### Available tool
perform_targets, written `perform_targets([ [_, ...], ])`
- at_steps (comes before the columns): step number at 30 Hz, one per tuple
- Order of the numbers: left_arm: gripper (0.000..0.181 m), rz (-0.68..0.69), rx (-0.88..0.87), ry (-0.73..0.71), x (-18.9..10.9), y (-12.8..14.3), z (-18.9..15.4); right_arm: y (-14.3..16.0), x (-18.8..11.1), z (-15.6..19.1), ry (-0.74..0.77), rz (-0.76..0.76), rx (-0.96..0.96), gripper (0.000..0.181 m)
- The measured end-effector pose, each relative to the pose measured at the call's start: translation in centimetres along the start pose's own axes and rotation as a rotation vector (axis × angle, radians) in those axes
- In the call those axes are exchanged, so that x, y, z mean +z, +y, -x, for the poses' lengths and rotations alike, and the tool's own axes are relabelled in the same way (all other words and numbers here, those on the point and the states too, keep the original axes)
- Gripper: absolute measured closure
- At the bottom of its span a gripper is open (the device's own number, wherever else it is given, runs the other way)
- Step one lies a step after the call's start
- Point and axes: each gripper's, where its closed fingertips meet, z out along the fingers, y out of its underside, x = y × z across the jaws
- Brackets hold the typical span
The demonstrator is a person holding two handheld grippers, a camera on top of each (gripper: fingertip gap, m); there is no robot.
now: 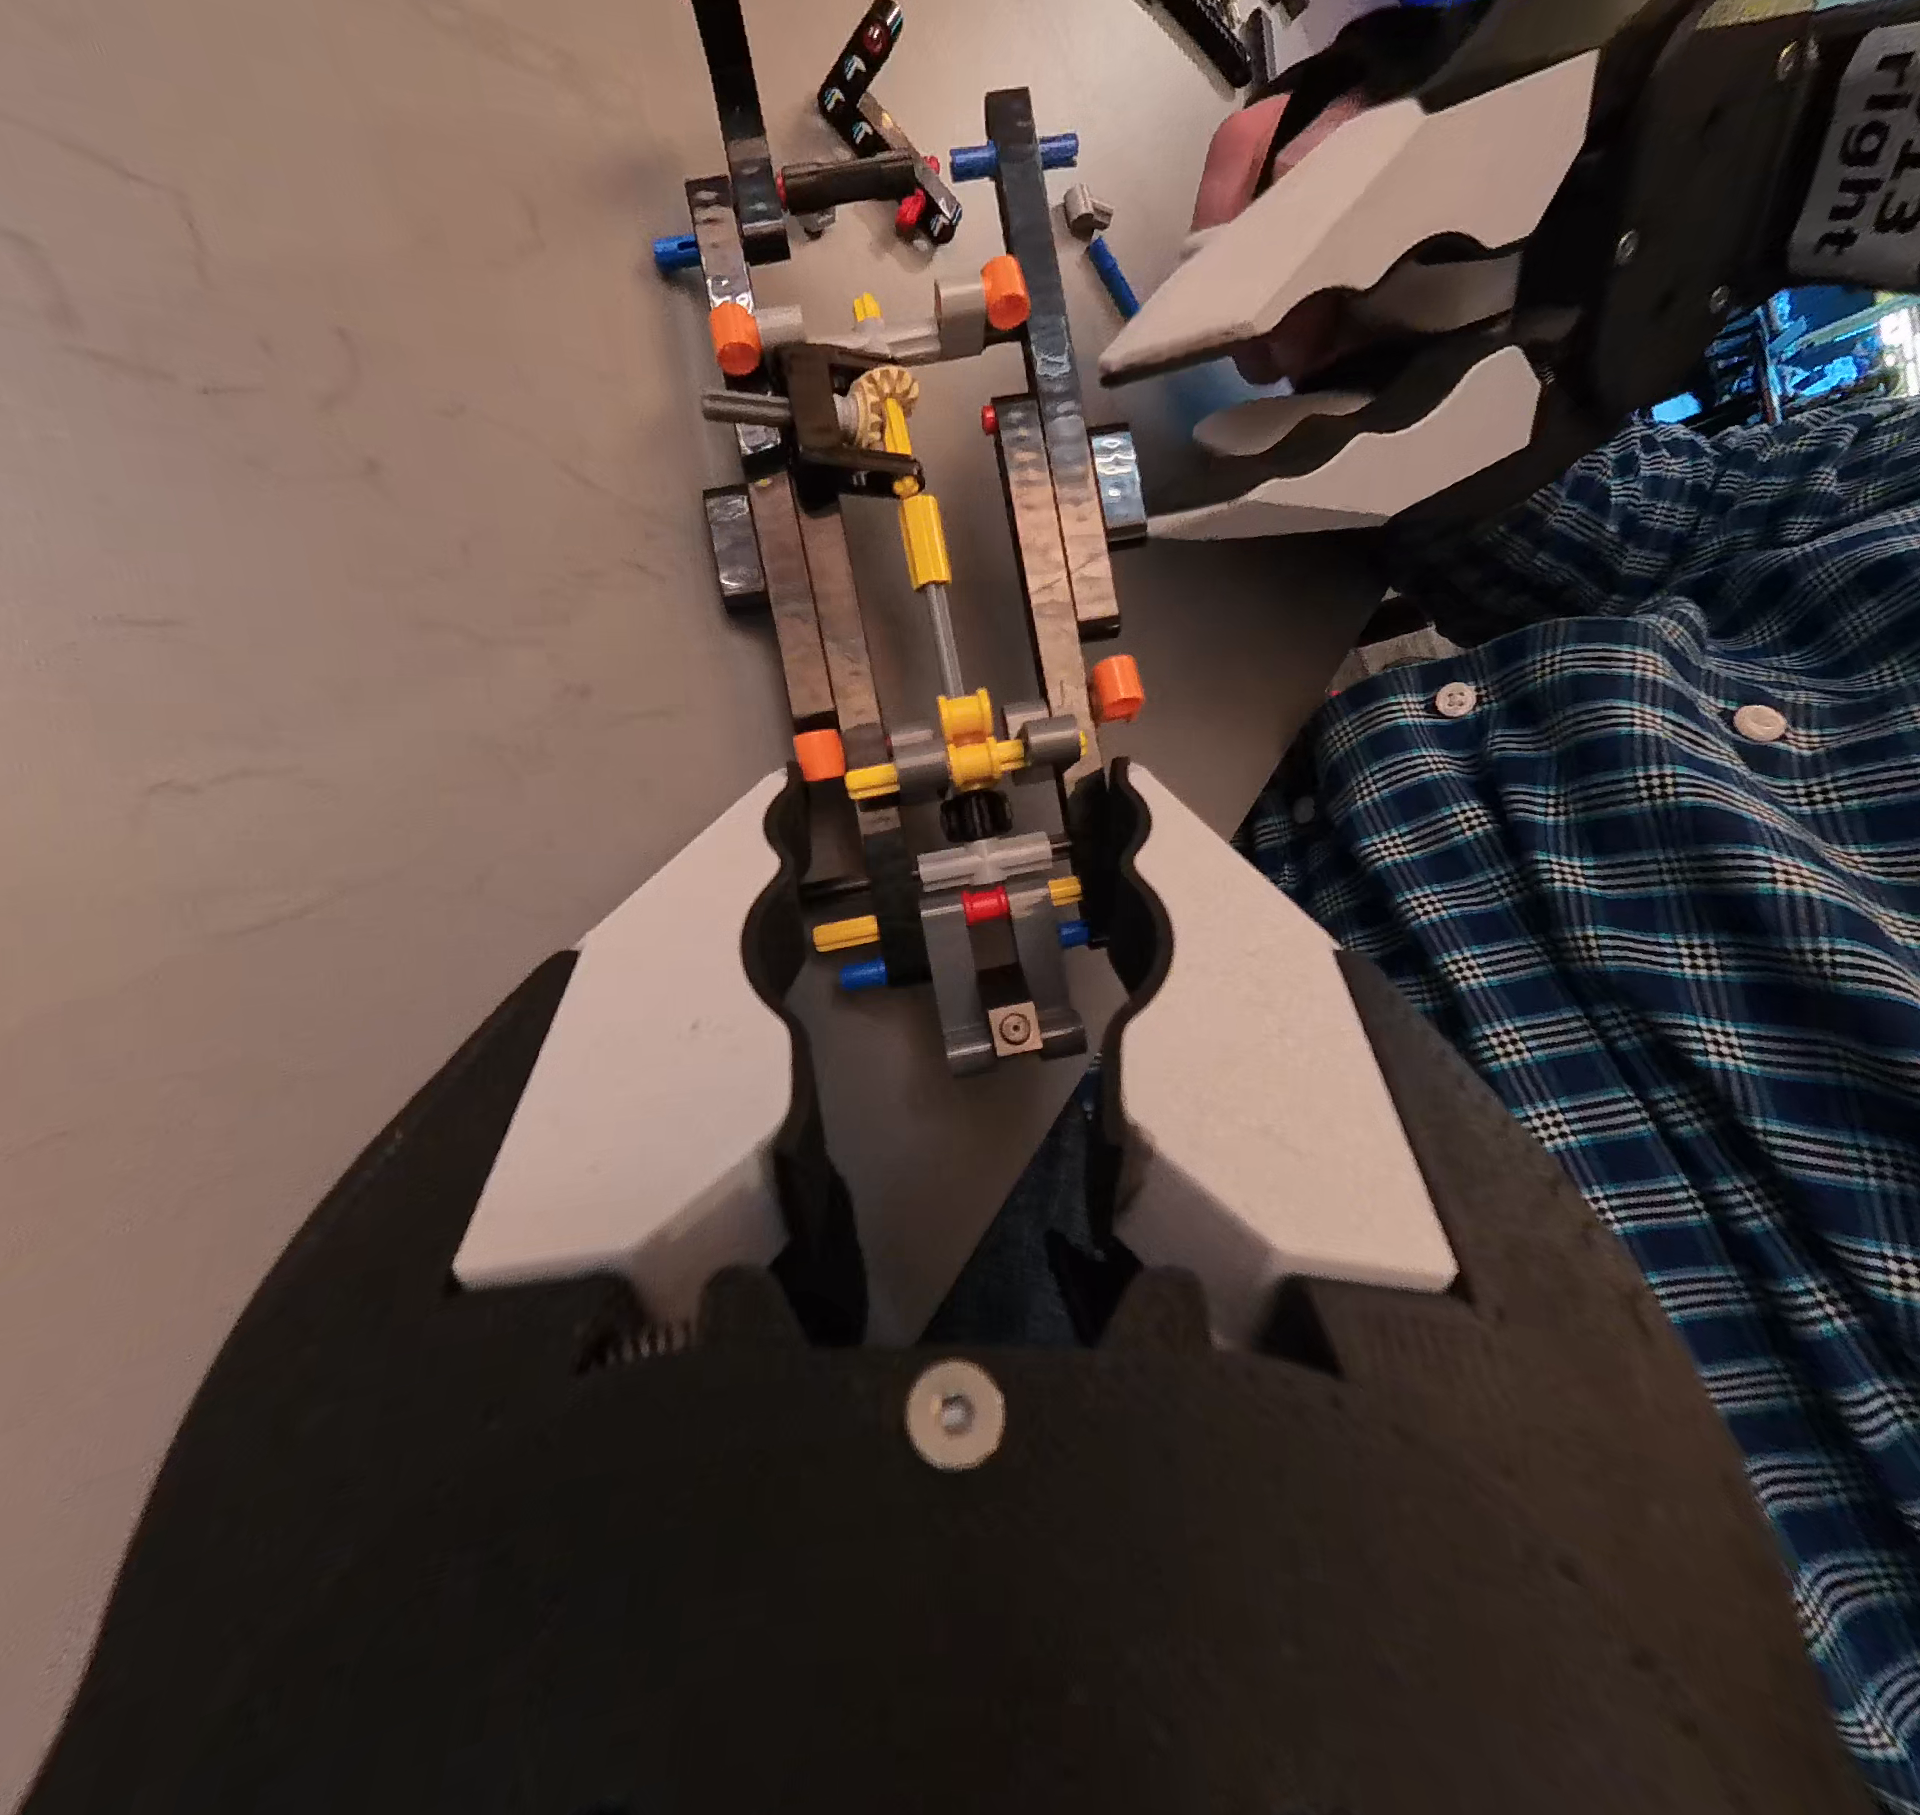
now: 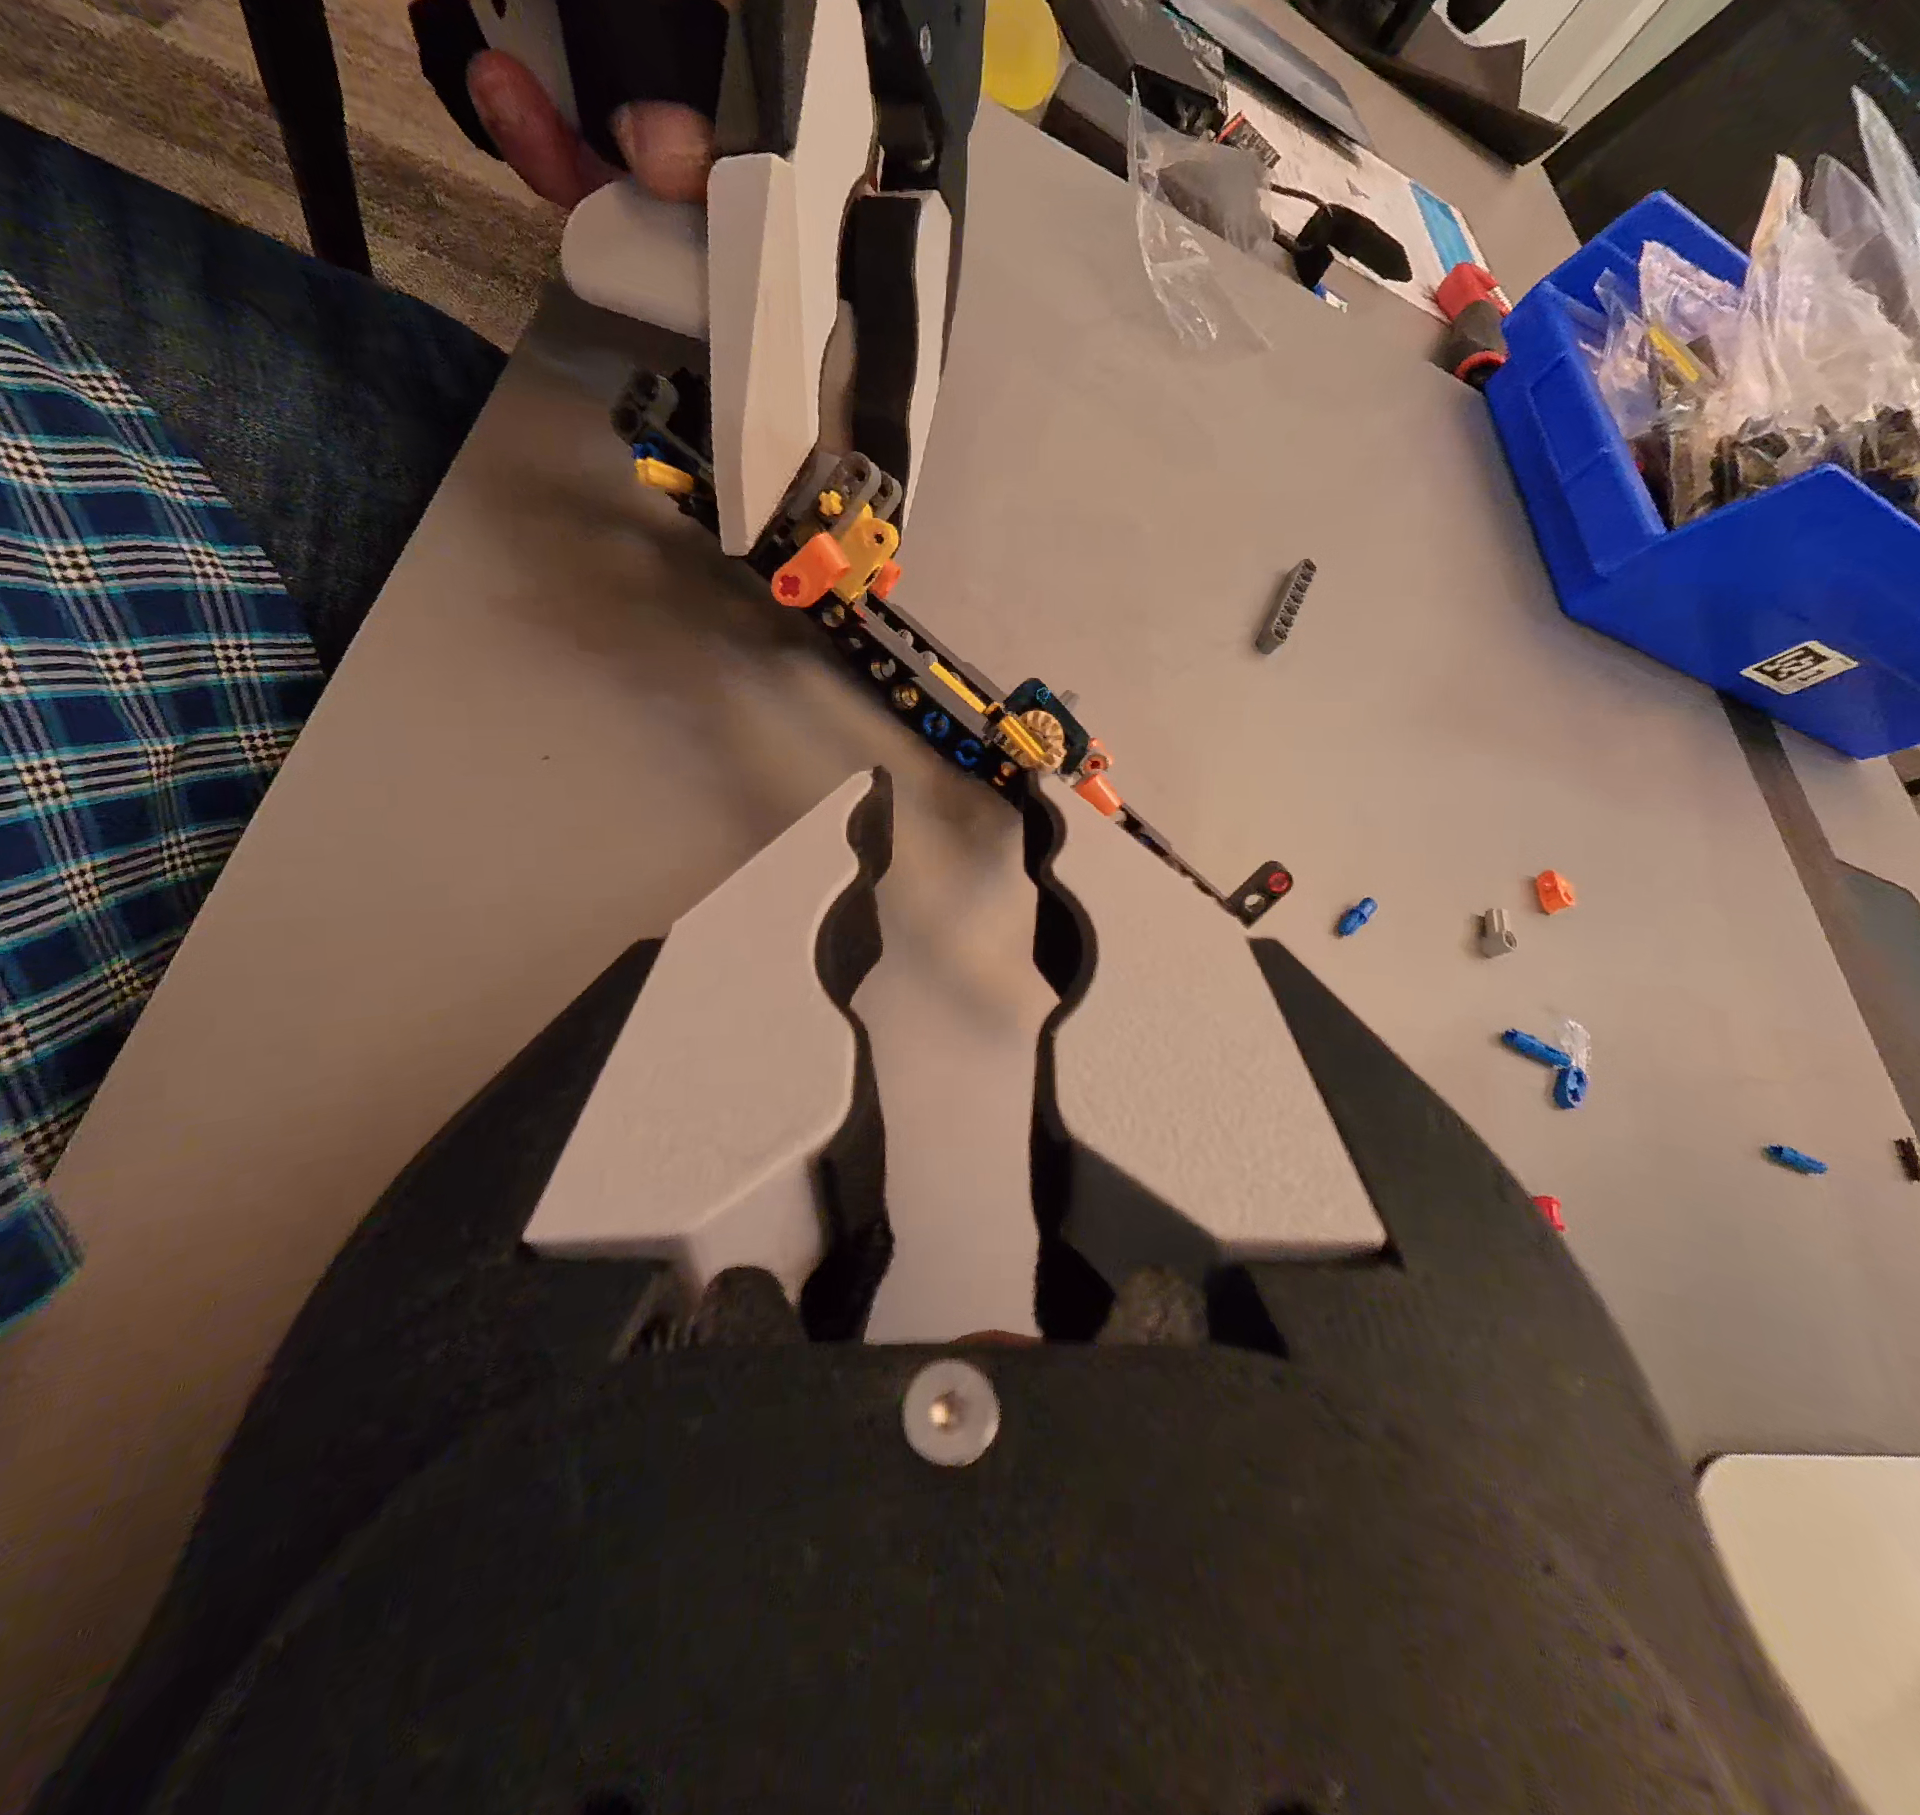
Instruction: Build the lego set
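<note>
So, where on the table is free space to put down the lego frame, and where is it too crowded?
Free: the grey table between the lego frame and the near edge, and the patch between frame, grey beam and blue bin. Crowded: right of the right gripper, where blue pins, a grey connector and an orange piece lie.

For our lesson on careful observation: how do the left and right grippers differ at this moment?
The left gripper is shut on the lego chassis, pinning its near end; the right gripper is open and holds nothing. The left grips the model, while the right hovers beside its middle. Both have grey fingers with wavy black pads.
</note>
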Motion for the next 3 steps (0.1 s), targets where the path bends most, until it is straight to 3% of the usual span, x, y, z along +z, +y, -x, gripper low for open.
perform_targets([
  [3,0.126,-0.003,-0.004,0.006,-0.01,-0.02,-0.02,0.00,0.09,0.22,-0.008,-0.002,-0.003,0.160],
])
